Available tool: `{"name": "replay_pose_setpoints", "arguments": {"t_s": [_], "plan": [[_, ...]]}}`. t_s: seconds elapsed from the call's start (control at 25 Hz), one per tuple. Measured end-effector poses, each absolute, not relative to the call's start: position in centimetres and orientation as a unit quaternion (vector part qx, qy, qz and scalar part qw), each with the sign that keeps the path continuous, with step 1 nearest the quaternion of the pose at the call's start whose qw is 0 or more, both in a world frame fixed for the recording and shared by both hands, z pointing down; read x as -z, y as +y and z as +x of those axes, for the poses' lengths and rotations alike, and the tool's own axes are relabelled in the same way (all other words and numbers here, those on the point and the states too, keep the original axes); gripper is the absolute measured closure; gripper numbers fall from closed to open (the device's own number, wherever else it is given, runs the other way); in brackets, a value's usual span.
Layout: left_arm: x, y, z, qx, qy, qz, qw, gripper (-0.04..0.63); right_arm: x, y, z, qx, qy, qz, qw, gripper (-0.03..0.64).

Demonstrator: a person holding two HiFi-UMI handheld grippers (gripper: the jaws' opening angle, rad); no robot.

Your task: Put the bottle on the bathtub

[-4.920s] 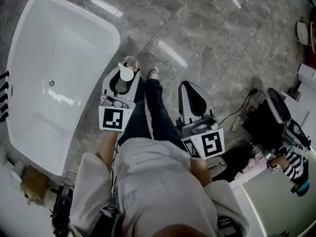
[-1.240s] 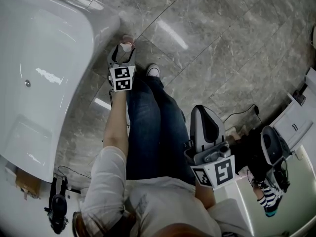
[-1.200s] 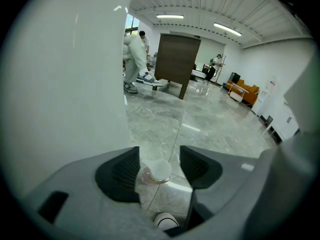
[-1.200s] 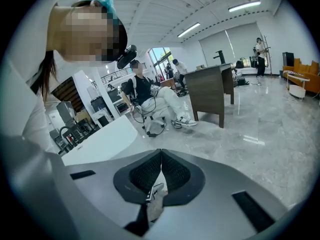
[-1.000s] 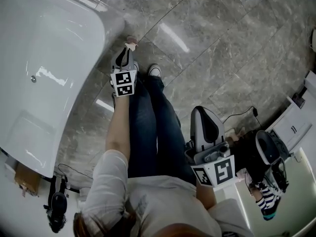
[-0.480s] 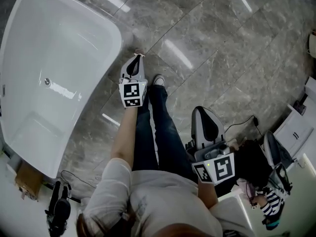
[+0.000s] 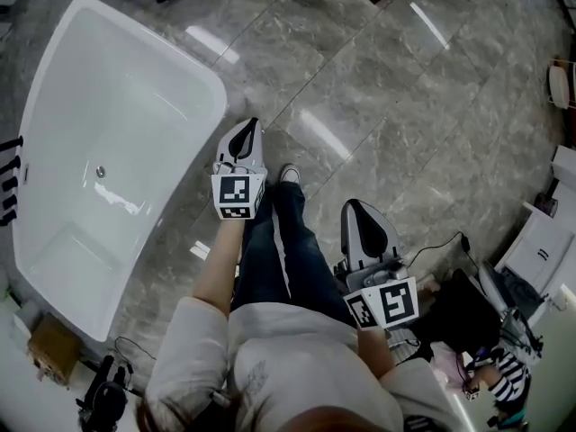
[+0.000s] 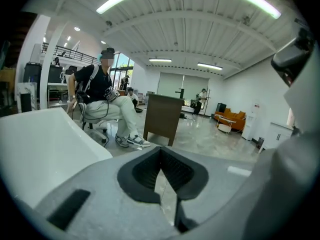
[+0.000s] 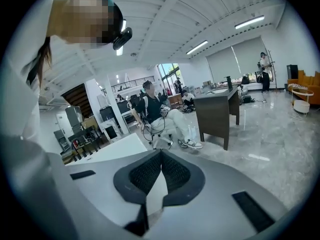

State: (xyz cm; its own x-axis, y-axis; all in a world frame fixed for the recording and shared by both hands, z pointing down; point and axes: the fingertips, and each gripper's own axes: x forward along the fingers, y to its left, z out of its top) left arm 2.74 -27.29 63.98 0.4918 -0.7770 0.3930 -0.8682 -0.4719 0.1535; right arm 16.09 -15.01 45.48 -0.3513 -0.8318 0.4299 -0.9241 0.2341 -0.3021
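Standing beside the bathtub (image 7: 135, 115), we hold the L gripper (image 7: 244, 126) just right of its rim, jaws closed tip to tip, nothing btwn them. R gripper (image 7: 354, 208) hangs by our right leg (image 7: 301, 259), likewise closed & empty. No view shows the bottle.

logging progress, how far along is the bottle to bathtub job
Done: nothing confirmed; no bottle shows on the bathtub rim or anywhere in view. In hand: nothing; the left tool and right tool are both shut and empty, beside the tub. Left: locating the bottle and setting it on the tub.
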Motion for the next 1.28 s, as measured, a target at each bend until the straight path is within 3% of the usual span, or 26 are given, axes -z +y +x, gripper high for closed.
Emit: {"name": "replay_pose_setpoints", "arguments": {"t_s": [0.8, 1.28], "plan": [[-40.7, -26.5, 0.2, -0.052, -0.505, 0.853, 0.120, 0.582, -33.6, -14.9, 15.1, -0.214, -0.806, 0.548, 0.055, 0.607], [-31.3, -24.0, -0.8, -0.029, -0.491, 0.863, 0.118, 0.583, -28.5, -15.8, 13.0, -0.195, -0.822, 0.533, 0.036, 0.607]]}}
